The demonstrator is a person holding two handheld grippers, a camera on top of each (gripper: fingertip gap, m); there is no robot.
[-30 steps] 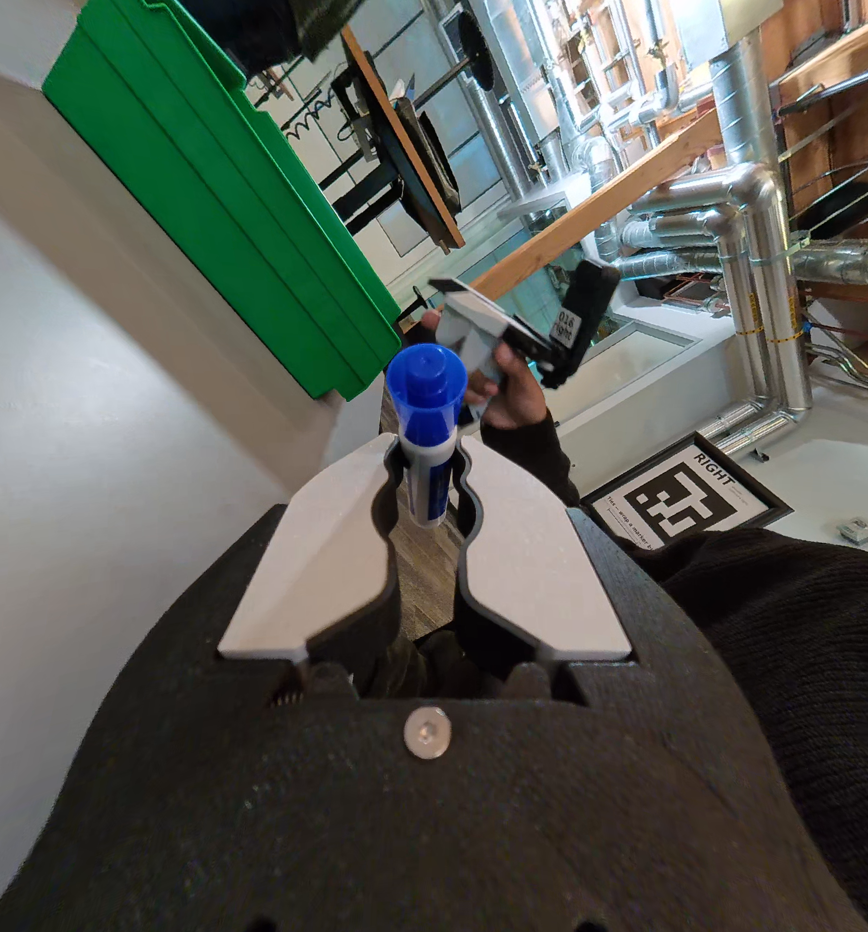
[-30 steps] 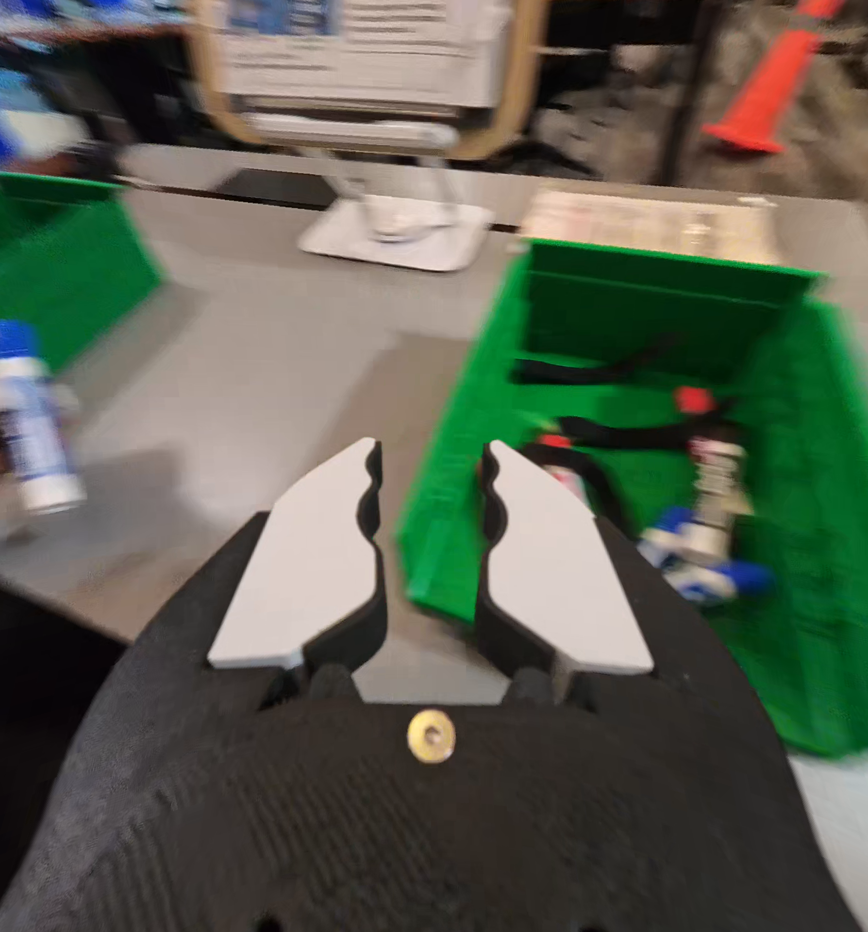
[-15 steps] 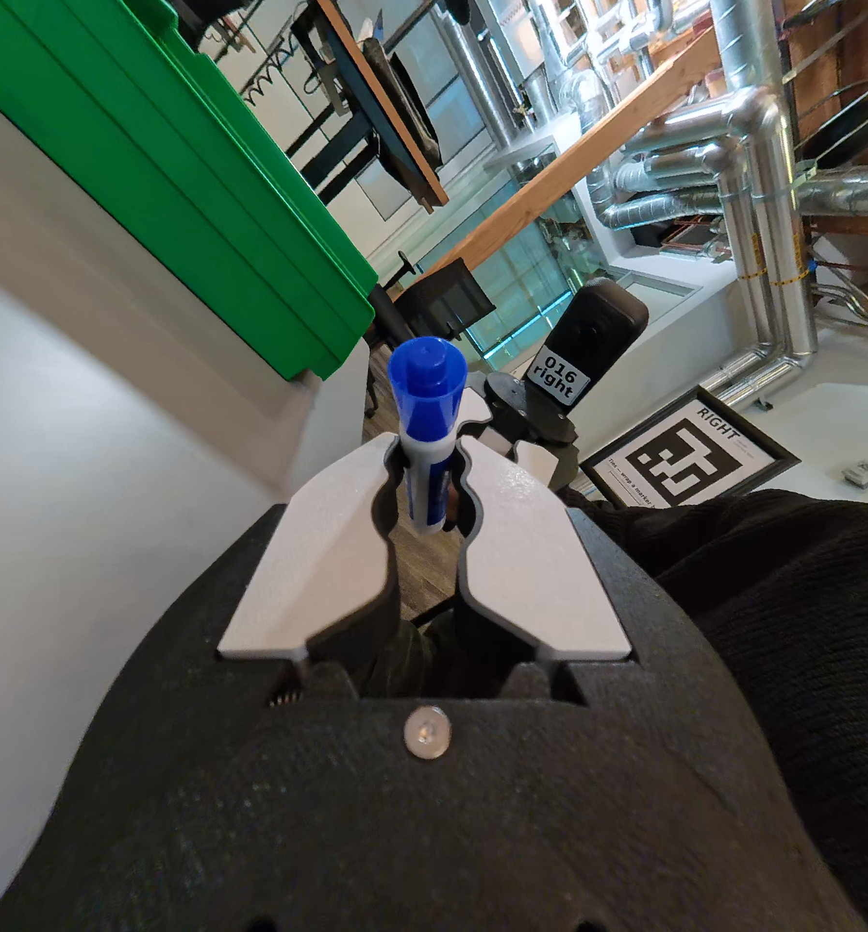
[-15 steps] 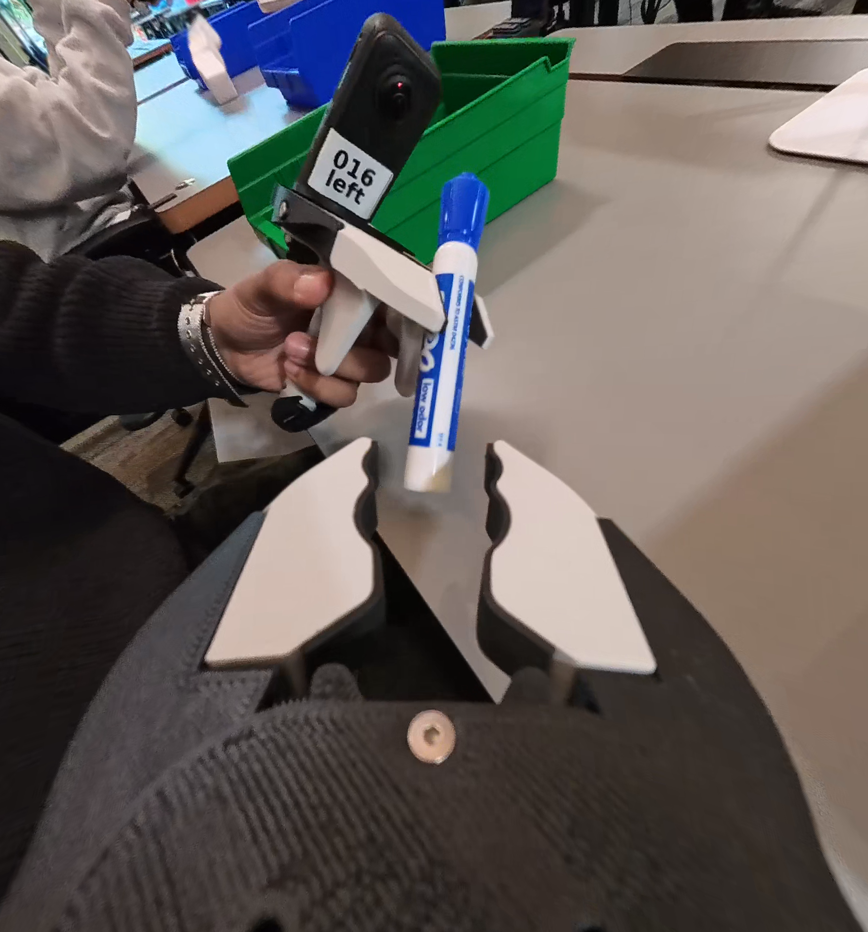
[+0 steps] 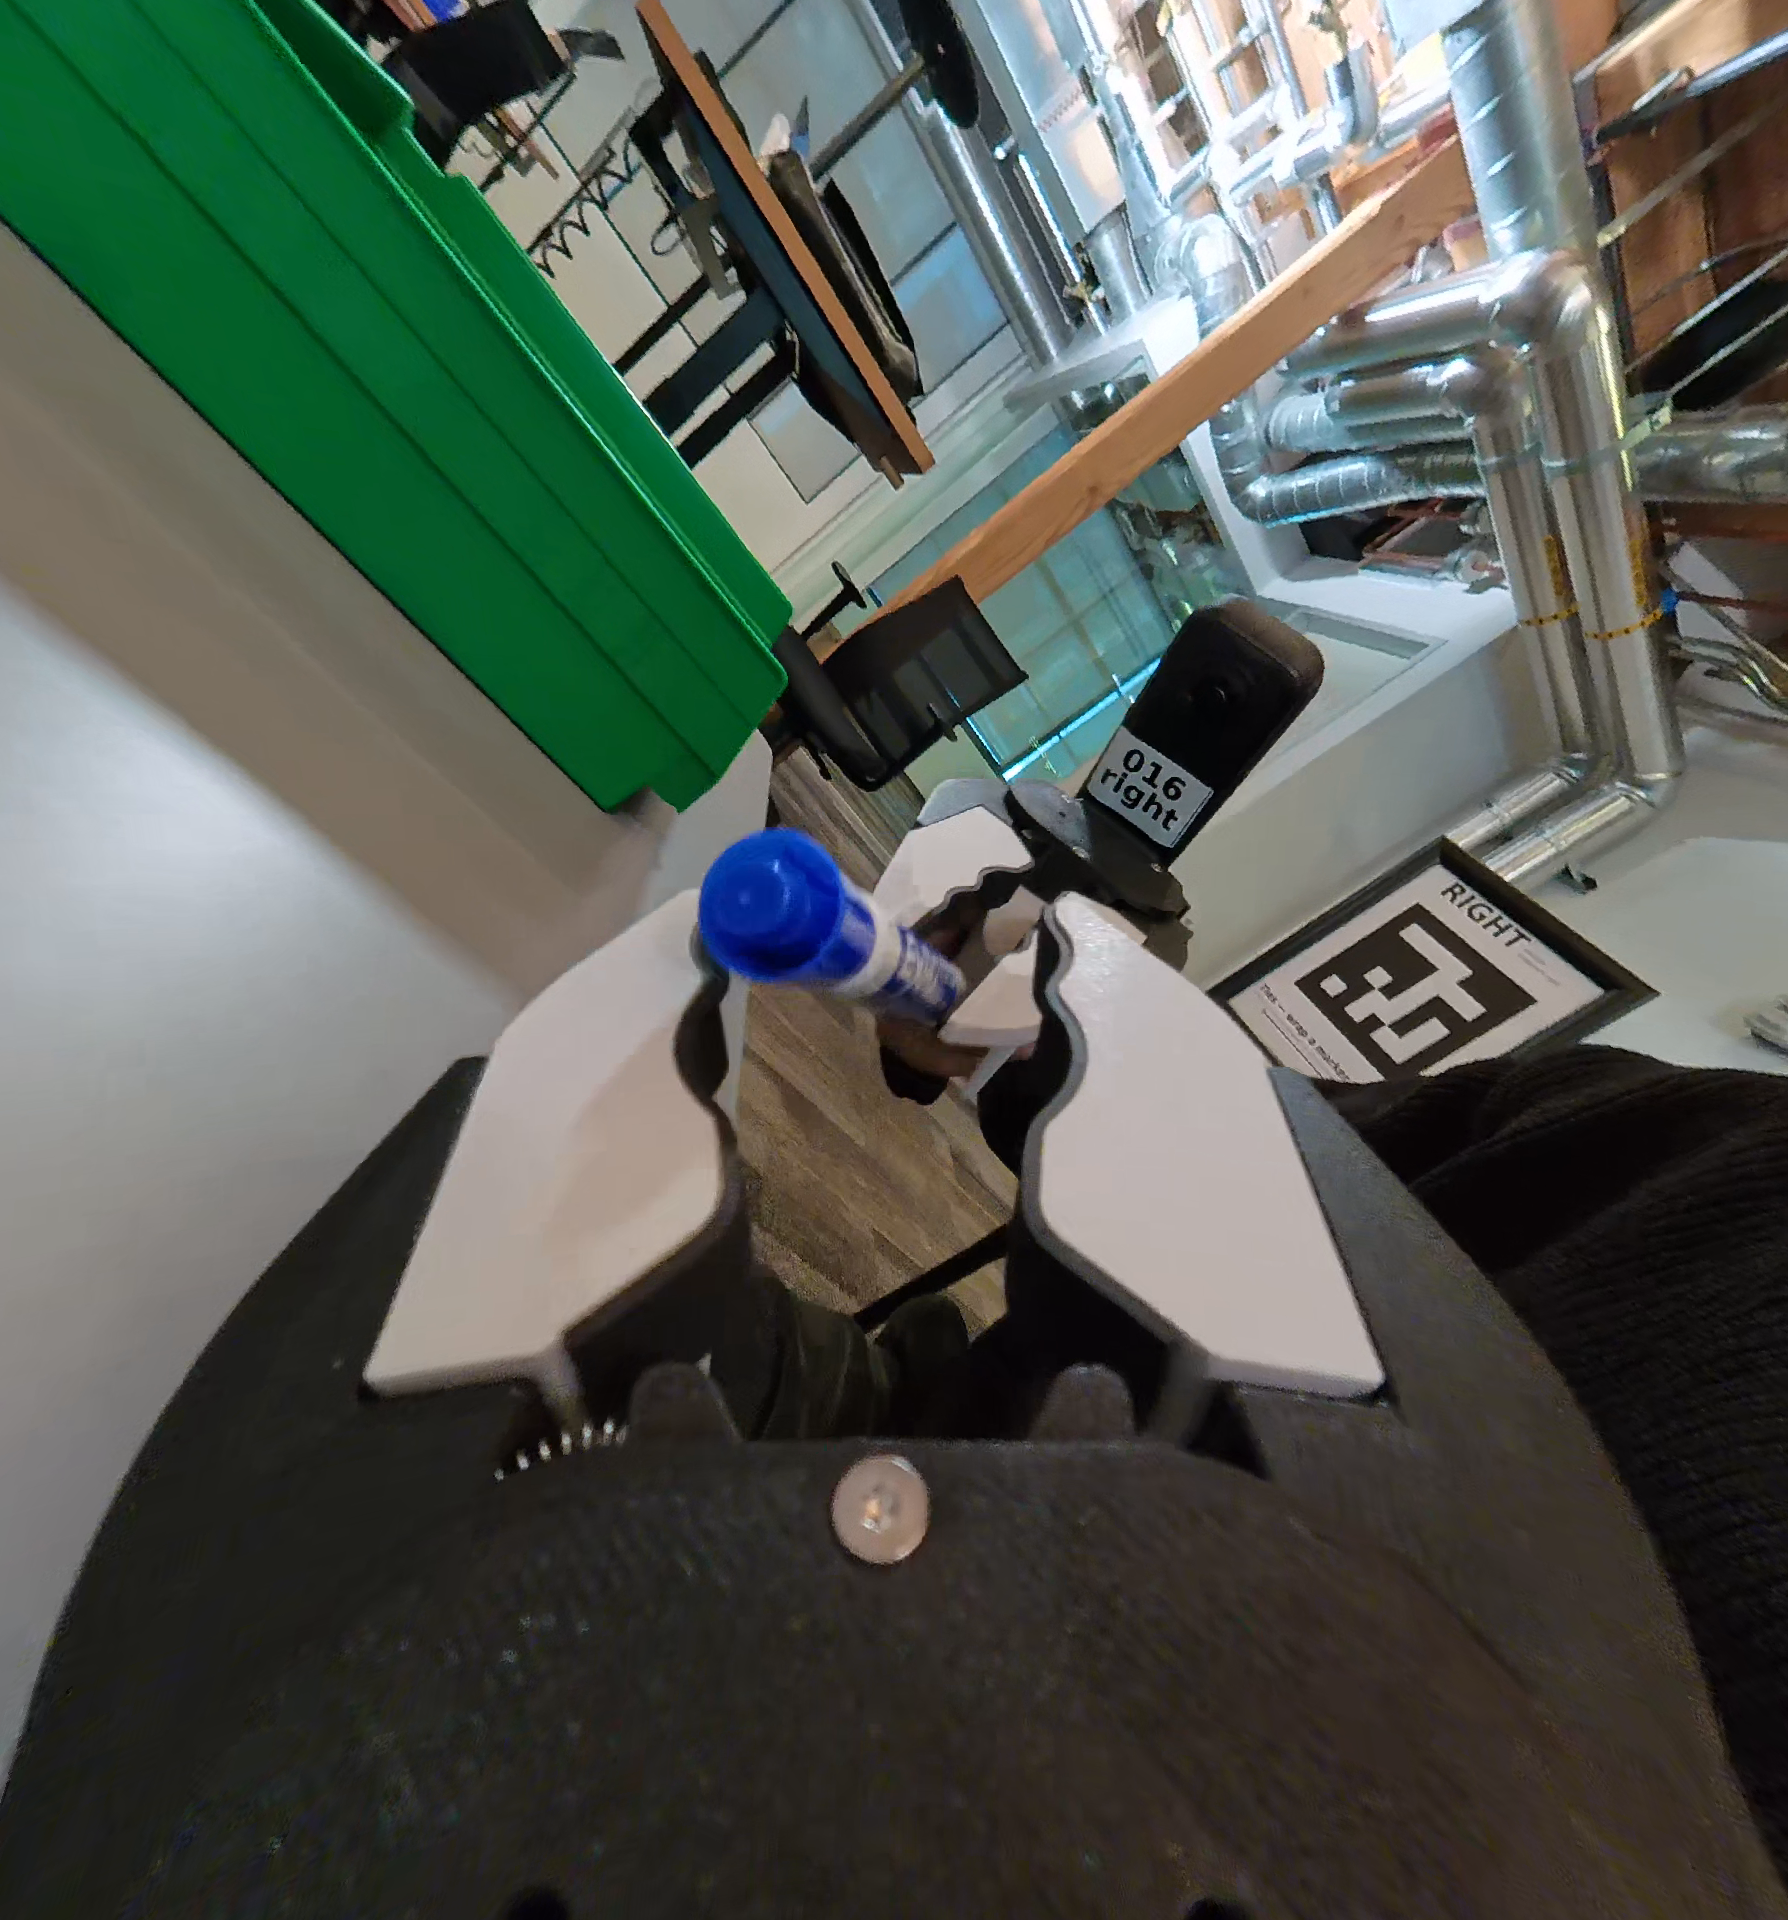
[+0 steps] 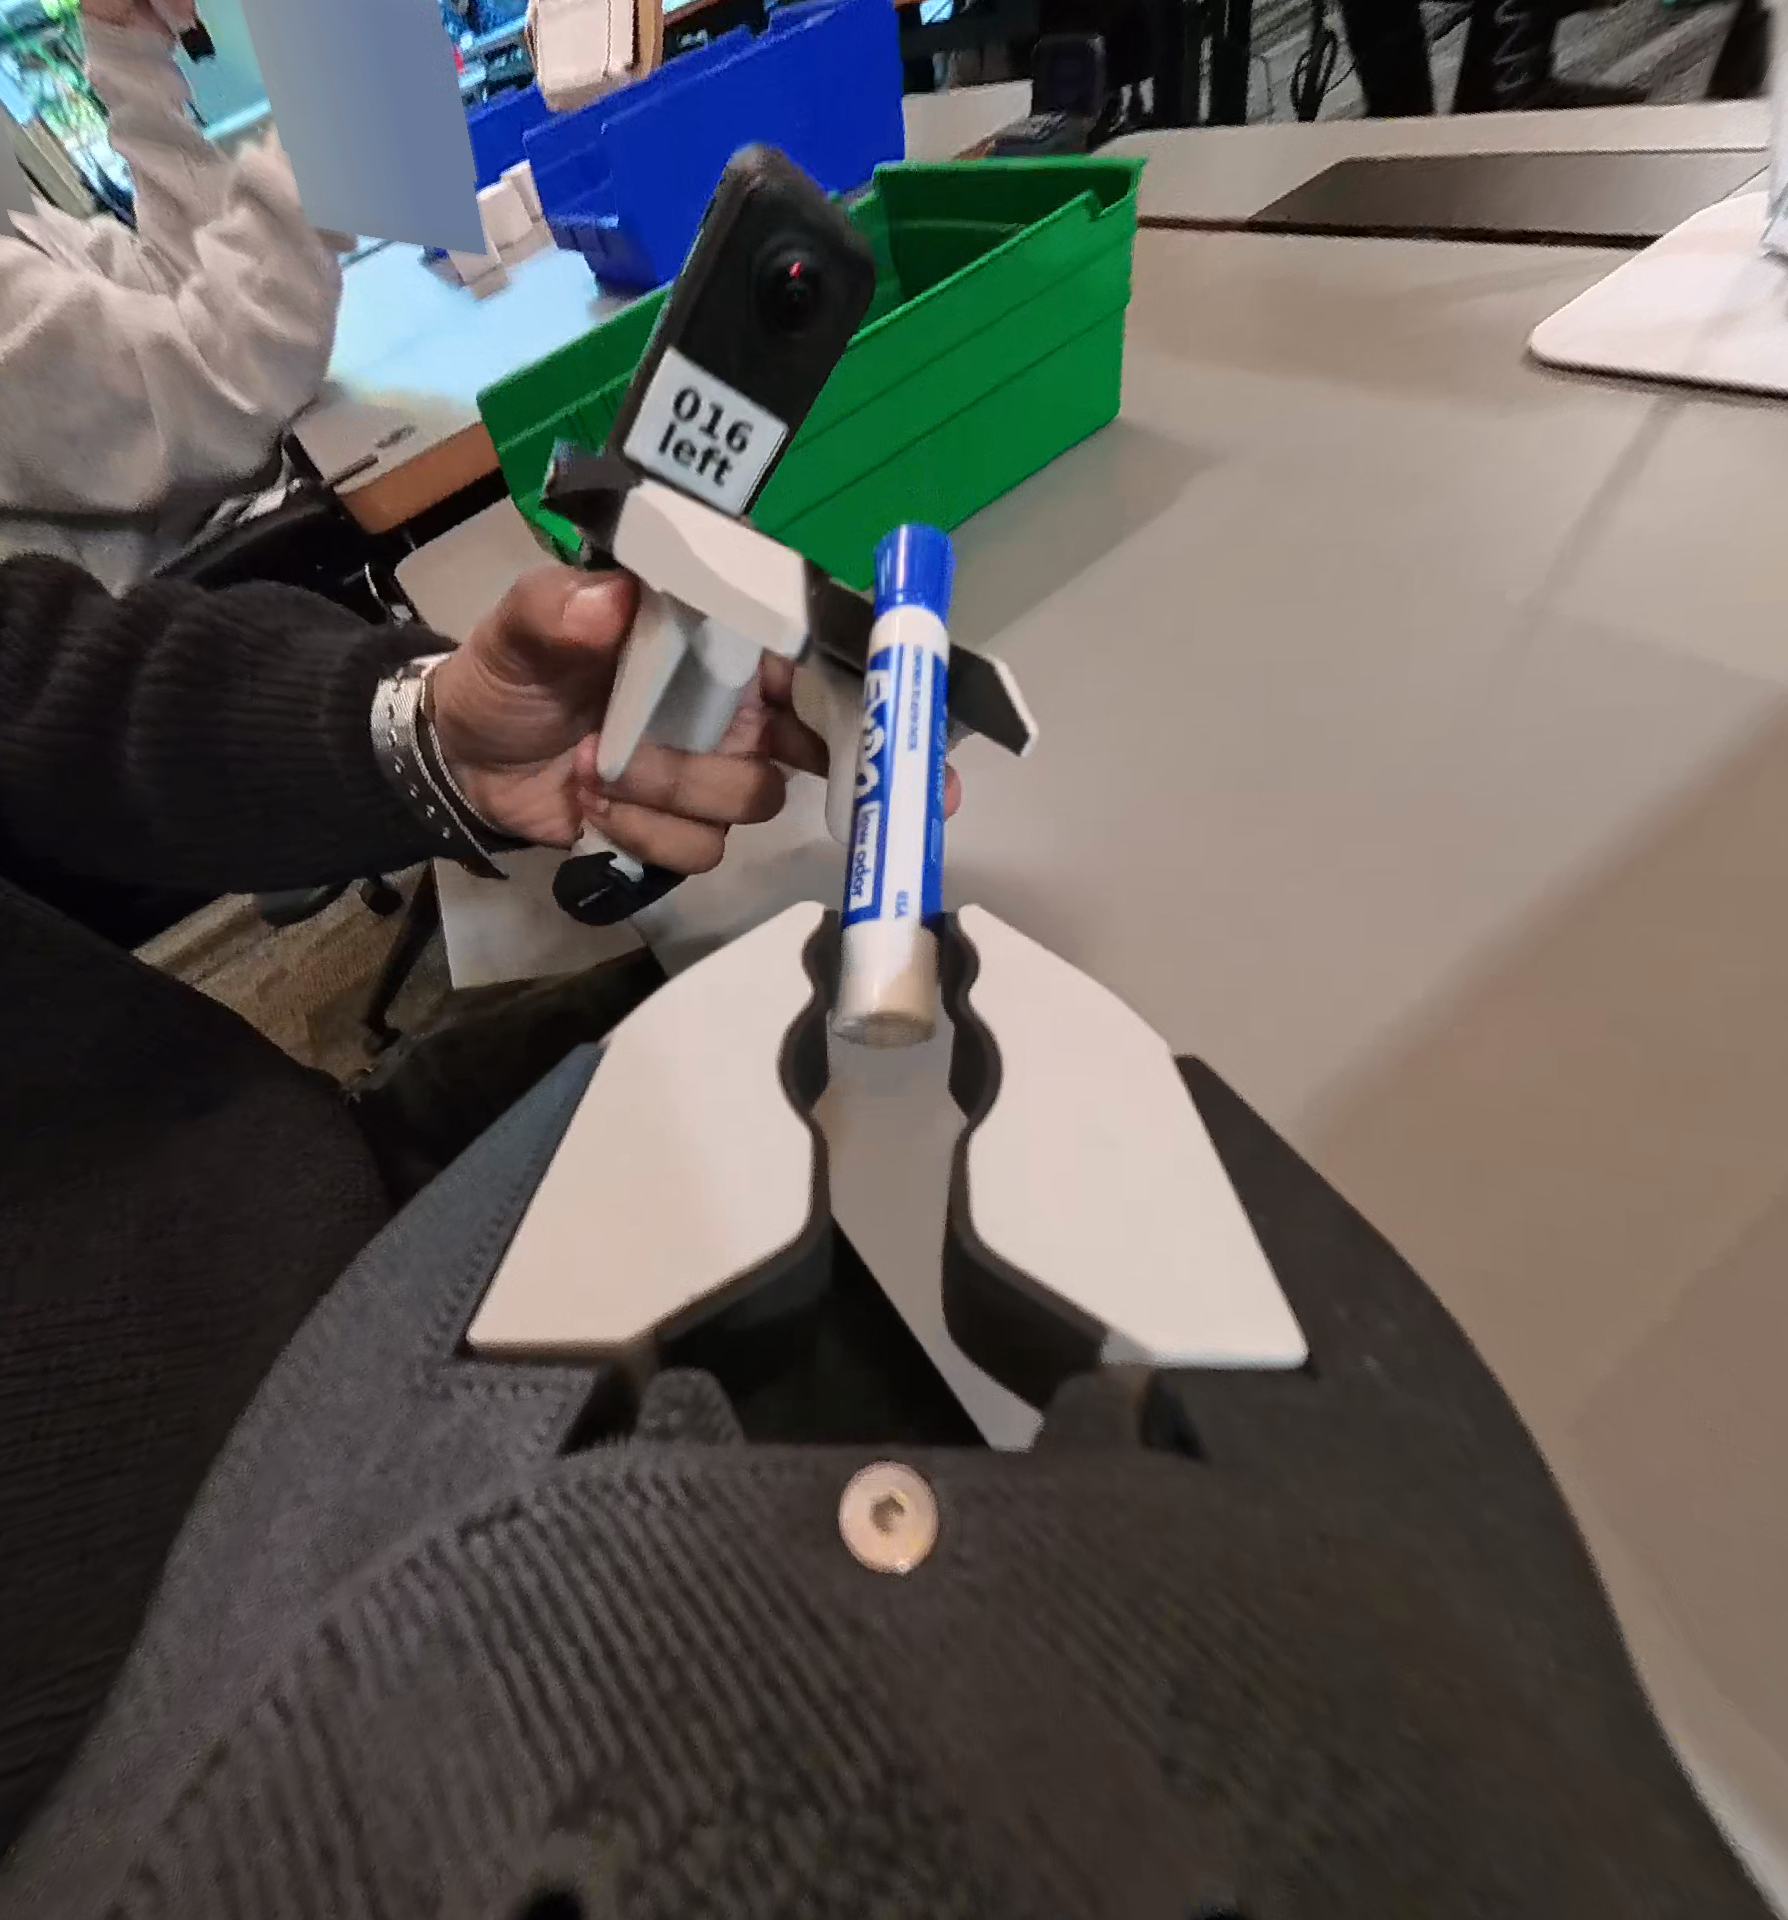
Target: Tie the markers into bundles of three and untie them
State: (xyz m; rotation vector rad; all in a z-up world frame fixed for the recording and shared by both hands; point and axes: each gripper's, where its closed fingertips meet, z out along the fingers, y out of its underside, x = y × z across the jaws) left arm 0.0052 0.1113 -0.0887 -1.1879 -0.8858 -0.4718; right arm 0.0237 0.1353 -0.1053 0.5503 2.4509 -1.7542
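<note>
A white marker with a blue cap (image 6: 895,748) stands nearly upright above the grey table's front edge. My right gripper (image 6: 885,935) is shut on its white bottom end. My left gripper (image 5: 874,925) is open, and its jaws stand wide on either side of the marker. In the left wrist view the marker's blue cap (image 5: 776,914) leans against my left fingertip, and the right gripper (image 5: 963,945) holds its far end. In the right wrist view the left gripper (image 6: 859,644), held in a hand with a black sleeve, straddles the marker's upper part.
A green bin (image 6: 921,343) sits on the grey table (image 6: 1389,727) behind the left gripper; it also shows in the left wrist view (image 5: 350,364). Blue bins (image 6: 724,114) and a person in a light sweater (image 6: 90,343) are at another table. A white stand base (image 6: 1700,312) is at the far right. About 4 cm separates my left fingertips from my right.
The right gripper swung from the right-hand bin to the marker and closed on its bottom end. The left jaws opened, and the marker tilted in the left wrist view.
</note>
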